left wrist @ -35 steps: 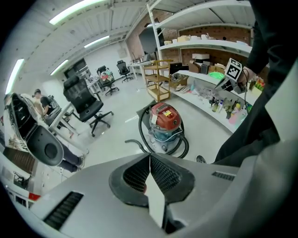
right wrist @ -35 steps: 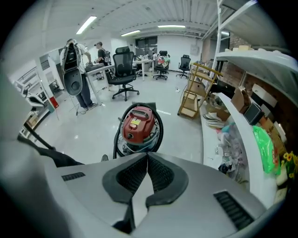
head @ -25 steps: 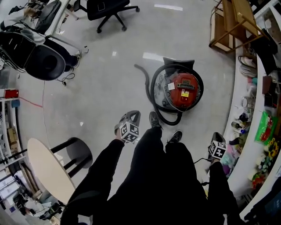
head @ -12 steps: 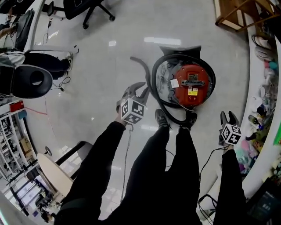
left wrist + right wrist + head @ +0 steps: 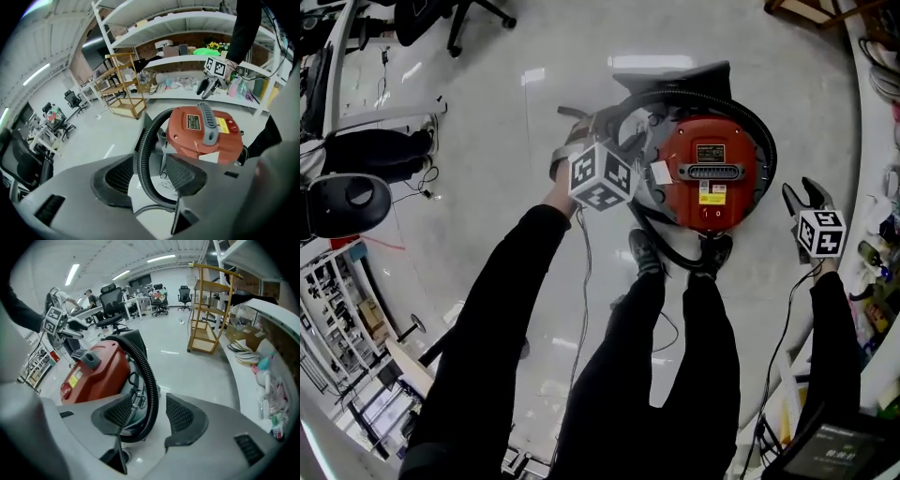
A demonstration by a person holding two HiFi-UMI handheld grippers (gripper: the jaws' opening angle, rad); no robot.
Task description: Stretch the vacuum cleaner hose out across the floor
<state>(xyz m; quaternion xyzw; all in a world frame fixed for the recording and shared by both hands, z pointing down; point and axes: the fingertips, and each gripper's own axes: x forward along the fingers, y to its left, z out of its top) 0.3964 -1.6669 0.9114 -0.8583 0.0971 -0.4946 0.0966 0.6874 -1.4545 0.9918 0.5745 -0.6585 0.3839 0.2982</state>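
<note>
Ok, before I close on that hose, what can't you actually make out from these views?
- Hose free end: head view, blurred and covered by the left gripper.
- Depth: left and right gripper jaws have just been opening; hose shows in each gap, untouched, but how far off is unclear.
- Vacuum cleaner label print: too small, every view.

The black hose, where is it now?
Head view, right of centre: the hose loops around the red vacuum cleaner on the floor, just ahead of the person's shoes.

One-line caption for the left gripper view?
Left gripper, jaws just opening, frames the ungripped black hose looped round the red vacuum cleaner.
</note>
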